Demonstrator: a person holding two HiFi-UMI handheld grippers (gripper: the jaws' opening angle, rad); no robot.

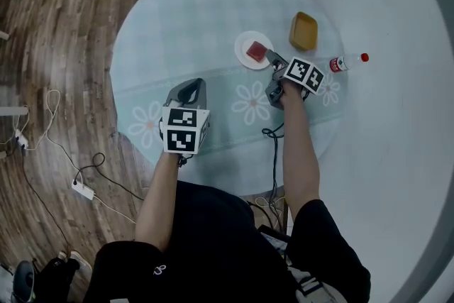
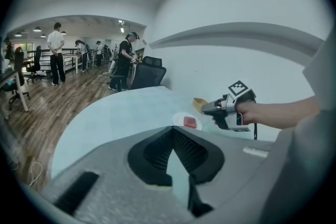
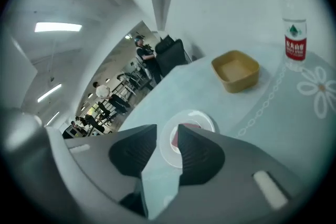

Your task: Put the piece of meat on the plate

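Observation:
A red piece of meat [image 1: 256, 50] lies on a small white plate [image 1: 245, 42] on the round table. My right gripper [image 1: 273, 62] hovers just short of the plate's near right edge. In the right gripper view its jaws [image 3: 168, 134] stand open with nothing between them; the plate [image 3: 202, 115] and the meat [image 3: 190, 126] show through the gap, farther off. My left gripper [image 1: 190, 86] hangs over the table's near left part, well away from the plate. Its jaws [image 2: 172, 131] are shut tip to tip and empty. The left gripper view shows the meat [image 2: 190, 123] and the plate [image 2: 178, 119] far ahead.
A yellow-brown bowl [image 1: 303, 30] sits behind the plate to the right. A water bottle with a red cap [image 1: 347, 62] lies at the table's right edge. The table wears a pale blue cloth [image 1: 184, 25]. Cables [image 1: 78, 181] run over the wooden floor at the left.

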